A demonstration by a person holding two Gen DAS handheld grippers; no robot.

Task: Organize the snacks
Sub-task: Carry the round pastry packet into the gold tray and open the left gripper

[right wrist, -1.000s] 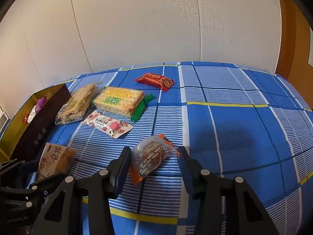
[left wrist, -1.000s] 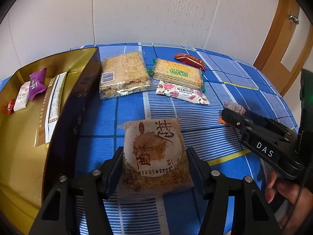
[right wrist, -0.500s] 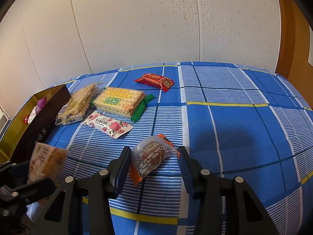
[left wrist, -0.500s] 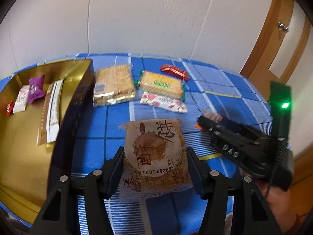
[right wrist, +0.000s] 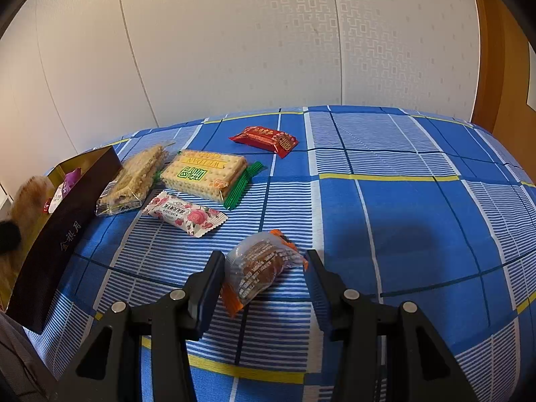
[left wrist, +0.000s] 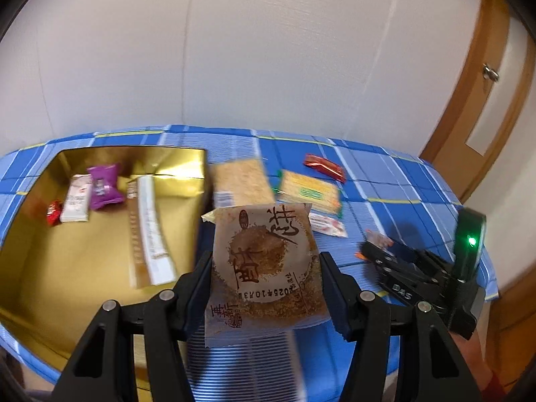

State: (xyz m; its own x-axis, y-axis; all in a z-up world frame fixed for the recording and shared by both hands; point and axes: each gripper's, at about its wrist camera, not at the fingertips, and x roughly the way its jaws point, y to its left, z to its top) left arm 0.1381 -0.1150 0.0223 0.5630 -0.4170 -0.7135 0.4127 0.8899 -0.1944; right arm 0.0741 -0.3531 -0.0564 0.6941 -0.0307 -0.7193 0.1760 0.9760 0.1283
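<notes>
Brown-printed pastry packet (left wrist: 264, 261) clamped upright off the cloth beside the gold-lined box (left wrist: 67, 268) holding a purple sachet (left wrist: 104, 186), white packet (left wrist: 77, 197) and long wrapper (left wrist: 150, 231); clear-wrapped round cake (right wrist: 259, 266) lay tilted on the cloth, crackers (right wrist: 204, 174), rose packet (right wrist: 184, 212), red bar (right wrist: 264, 140) beyond.

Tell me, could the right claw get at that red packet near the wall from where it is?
Probably not yet. The right claw has a wrapped cake between its fingers, though only bare blue cloth lies between it and the red packet.
</notes>
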